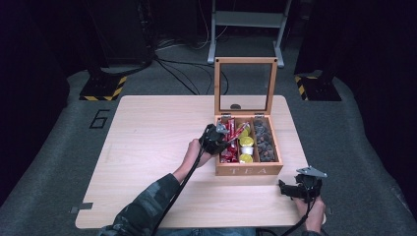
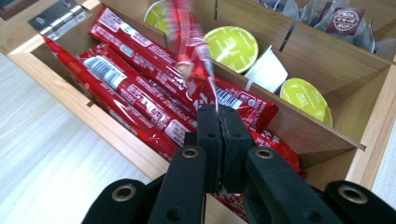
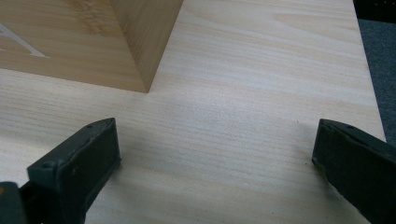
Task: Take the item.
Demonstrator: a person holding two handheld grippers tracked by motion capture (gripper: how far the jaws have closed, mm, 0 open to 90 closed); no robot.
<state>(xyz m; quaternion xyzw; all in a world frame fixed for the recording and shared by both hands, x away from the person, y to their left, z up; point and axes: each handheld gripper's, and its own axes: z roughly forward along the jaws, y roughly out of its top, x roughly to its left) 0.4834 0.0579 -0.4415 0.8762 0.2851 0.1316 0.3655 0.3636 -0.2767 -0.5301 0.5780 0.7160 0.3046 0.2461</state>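
You are holding your left gripper [image 2: 218, 109] over the left compartment of the open wooden tea box [image 1: 249, 170], the one lettered TEA on its front wall. Its two black jaws are pressing together on the clear crimped end of a long red foil sachet [image 2: 189, 44], which is standing up out of the compartment, tilted and blurred in the left gripper view. Beneath it, more red foil sachets [image 2: 135, 95] of the same kind are lying packed side by side along the compartment floor.

In the middle compartment, round capsules with yellow-green foil lids [image 2: 231, 46] are sitting beside a small white cup [image 2: 267, 71] lying on its side. The right compartment is holding dark grey tea bags [image 1: 263, 140]. The glass-paned lid [image 1: 245, 86] of the box is standing upright on its hinges at the far side.

You are resting your right gripper [image 1: 289, 189] on the pale wooden table [image 1: 147, 142], near the front right corner of the box and apart from it. Its jaws are standing wide apart, with nothing but bare table between them in the right gripper view. Your left forearm in its camouflage sleeve [image 1: 142, 206] is reaching in from the bottom edge.
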